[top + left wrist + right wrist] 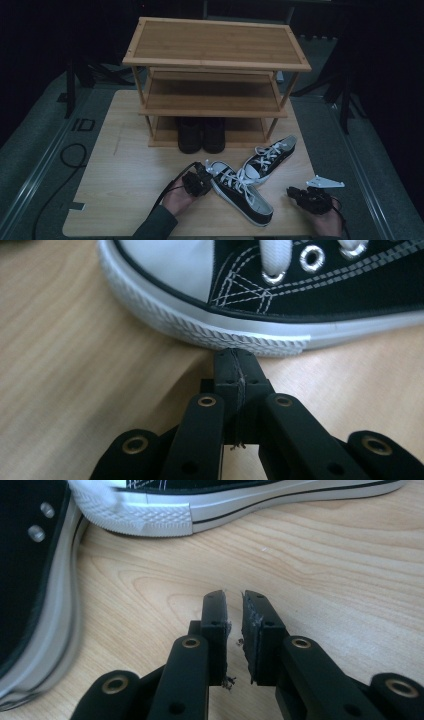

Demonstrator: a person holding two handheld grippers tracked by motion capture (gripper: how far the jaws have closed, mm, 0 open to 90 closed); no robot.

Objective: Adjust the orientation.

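1. The left claw (204, 176) is at the front part of the wooden counter (125, 170), held by the person's left hand (177, 200), and its tip is at the toe of the near sneaker (240, 192).
2. In the left gripper view the two jaws of the left claw (235, 357) are pressed together with nothing between them, and their tip is touching, or almost touching, the ribbed white rubber edge of this black sneaker (300, 290) just below the white toe cap.
3. The near sneaker is black canvas with white laces and a white sole; it lies on the counter diagonally, with the toe toward the left claw and the heel toward the front edge.
4. The second sneaker (270, 156) of the same kind lies just behind it, pointing the other way, and their toe ends are very close to each other.
5. The right claw (294, 191) is in the right hand (327, 220) near the front right corner of the counter, apart from both sneakers.
6. In the right gripper view the jaws of the right claw (235, 602) stand slightly apart with a narrow gap, and only bare counter lies between them.
7. Behind the sneakers stands a bamboo shoe rack (215, 47) with three shelves, and a pair of dark shoes (201, 135) sits on its lowest shelf.
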